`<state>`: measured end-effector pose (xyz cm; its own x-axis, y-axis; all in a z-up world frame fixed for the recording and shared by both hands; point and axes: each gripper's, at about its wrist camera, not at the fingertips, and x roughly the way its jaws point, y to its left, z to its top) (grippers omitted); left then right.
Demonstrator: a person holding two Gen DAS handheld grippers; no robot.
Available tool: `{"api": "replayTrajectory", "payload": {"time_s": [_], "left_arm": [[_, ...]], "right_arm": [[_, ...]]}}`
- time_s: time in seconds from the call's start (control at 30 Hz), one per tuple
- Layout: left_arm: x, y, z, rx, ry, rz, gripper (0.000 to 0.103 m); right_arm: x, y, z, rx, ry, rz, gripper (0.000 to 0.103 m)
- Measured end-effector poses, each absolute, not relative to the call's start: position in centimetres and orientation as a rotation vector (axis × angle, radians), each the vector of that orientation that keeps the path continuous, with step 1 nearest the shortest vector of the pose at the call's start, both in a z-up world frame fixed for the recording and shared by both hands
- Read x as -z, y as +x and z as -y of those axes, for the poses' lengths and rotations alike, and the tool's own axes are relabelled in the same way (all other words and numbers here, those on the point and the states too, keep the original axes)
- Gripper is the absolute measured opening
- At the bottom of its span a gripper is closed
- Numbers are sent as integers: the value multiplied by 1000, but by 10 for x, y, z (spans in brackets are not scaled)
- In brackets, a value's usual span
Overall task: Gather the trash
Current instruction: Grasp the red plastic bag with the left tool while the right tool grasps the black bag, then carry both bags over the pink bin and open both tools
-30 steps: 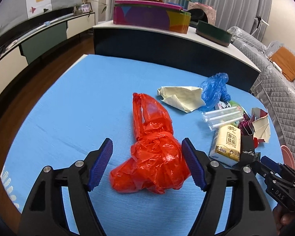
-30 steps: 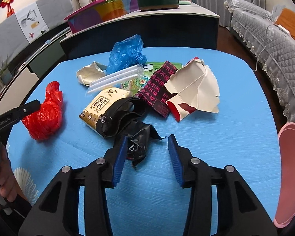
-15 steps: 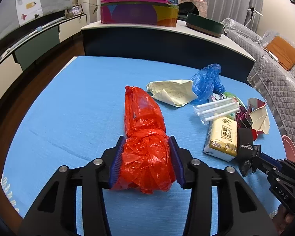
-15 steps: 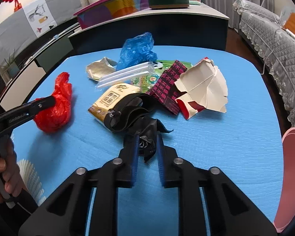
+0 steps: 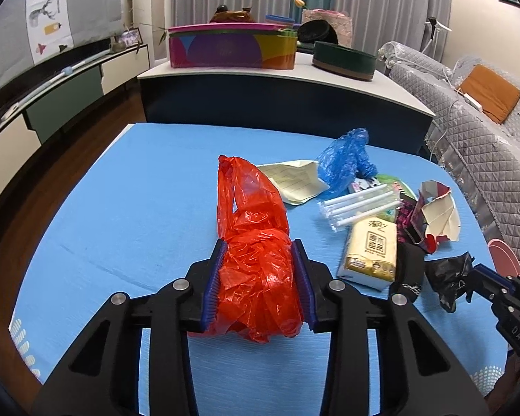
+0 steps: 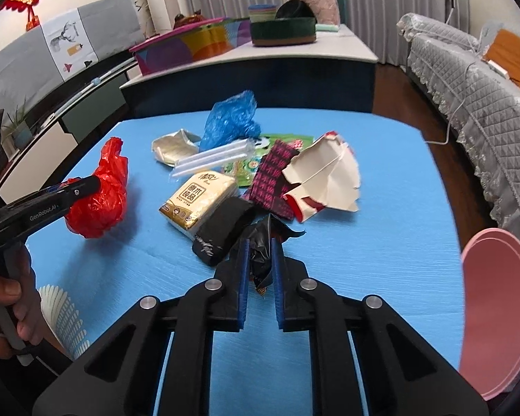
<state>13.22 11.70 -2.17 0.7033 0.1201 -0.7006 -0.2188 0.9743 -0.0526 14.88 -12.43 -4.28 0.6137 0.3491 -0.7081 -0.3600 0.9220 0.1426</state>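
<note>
Both sets of jaws have just been closing. The left gripper now pinches the red plastic bag near the tabletop's left edge; the right gripper clamps the black wrapper mid-tabletop. Both pieces seem ready to carry off.
</note>
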Motion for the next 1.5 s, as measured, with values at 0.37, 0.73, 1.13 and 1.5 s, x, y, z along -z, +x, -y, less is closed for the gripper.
{"api": "replayTrajectory", "payload": {"time_s": [0.37, 0.73, 1.13, 1.5], "left_arm": [[7, 126, -97, -139, -121, -718, 37], [1, 122, -71, -73, -103, -681, 37], [-6, 122, -47, -15, -77, -633, 37], [-8, 124, -28, 27, -56, -609, 37]], "right_arm": [[23, 136, 156, -321, 0, -741, 13], [10, 126, 180, -231, -4, -667, 13], [2, 122, 202, -173, 8, -631, 13], [-2, 120, 217, -139, 15, -610, 13]]}}
